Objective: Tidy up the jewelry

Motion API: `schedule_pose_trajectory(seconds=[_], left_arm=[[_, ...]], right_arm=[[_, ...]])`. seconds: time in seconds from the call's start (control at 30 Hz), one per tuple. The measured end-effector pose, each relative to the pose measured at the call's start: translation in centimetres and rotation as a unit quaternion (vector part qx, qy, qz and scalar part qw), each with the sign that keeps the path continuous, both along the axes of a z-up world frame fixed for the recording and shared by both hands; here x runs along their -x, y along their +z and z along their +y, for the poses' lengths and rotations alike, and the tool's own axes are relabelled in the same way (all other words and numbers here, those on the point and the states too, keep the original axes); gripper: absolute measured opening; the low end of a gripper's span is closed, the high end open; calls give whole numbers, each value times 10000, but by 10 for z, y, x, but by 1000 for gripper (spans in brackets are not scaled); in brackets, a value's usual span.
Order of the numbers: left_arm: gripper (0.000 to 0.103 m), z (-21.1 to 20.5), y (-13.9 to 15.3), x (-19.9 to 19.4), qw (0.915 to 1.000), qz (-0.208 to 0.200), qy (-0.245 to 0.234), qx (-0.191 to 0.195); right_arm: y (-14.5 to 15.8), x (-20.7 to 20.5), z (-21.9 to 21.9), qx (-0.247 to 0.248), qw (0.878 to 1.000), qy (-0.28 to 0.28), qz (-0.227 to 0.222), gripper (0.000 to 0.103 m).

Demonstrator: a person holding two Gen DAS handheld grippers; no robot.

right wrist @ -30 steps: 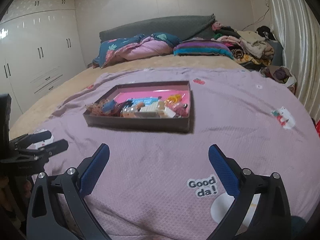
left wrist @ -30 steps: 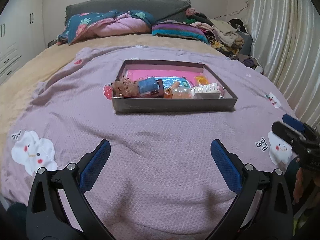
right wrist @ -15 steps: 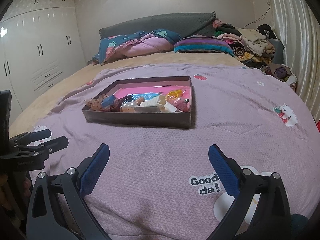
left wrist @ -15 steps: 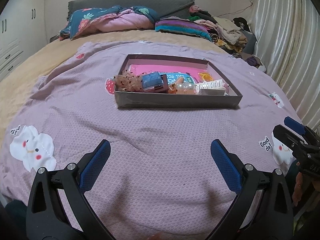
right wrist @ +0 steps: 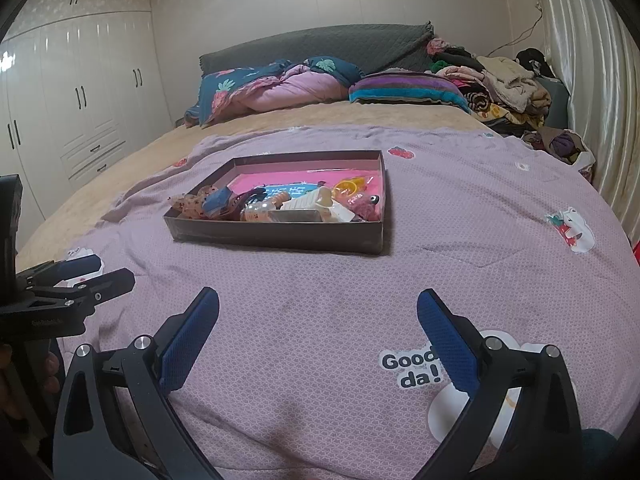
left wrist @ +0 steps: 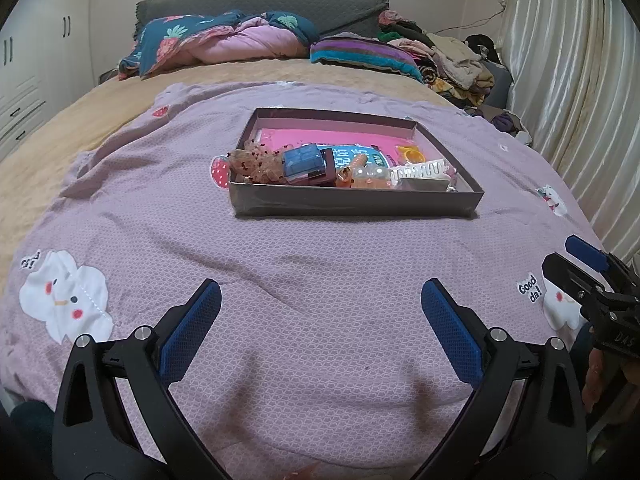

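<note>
The shallow dark tray (left wrist: 356,205) sits on the lilac quilt (left wrist: 320,272) out in the middle of the bed, well ahead of both my tools, and everything in it is heaped toward its near wall. At the left end of that heap I see a sheer brown bow with dark speckles (left wrist: 256,165), then a little blue box (left wrist: 303,162) tilted against the pile, then a string of orange and clear beads (left wrist: 362,174), and at the right end a white comb-like clip (left wrist: 420,169). A yellow ring-shaped piece (left wrist: 412,155) lies a bit farther back, on the pink lining (left wrist: 320,137) that covers the tray floor (the small print on the blue card under the pile is too blurred for me to read). My left hand-held gripper (left wrist: 320,320) hovers low over the quilt with its blue pads (left wrist: 188,334) spread wide and nothing between them. My right hand-held gripper (right wrist: 318,326) is the same, fingers far apart and empty, just above the "Good da!" patch (right wrist: 414,368) printed on the quilt. Each tool shows at the edge of the other's view, level with it. Beyond the tray lie a rumpled pink and teal duvet (left wrist: 224,42), a striped folded blanket (left wrist: 360,56) and a heap of clothes (left wrist: 448,60) by the pale curtain (left wrist: 568,80); white wardrobes (right wrist: 76,108) line the left wall.
</note>
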State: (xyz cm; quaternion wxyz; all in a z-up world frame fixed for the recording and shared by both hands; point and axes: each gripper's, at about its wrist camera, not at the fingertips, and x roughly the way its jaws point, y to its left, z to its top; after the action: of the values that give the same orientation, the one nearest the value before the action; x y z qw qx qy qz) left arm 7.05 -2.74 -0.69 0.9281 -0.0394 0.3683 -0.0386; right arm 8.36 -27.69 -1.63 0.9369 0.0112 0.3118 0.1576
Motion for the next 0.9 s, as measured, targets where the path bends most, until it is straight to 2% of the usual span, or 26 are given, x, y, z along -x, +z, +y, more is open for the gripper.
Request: schedule_pose_trajectory(seconds=[0.9], left_arm=[[94, 0, 2, 0, 10000, 26, 42, -17]], right_arm=[[-2, 0, 2, 14, 10000, 7, -12, 99]])
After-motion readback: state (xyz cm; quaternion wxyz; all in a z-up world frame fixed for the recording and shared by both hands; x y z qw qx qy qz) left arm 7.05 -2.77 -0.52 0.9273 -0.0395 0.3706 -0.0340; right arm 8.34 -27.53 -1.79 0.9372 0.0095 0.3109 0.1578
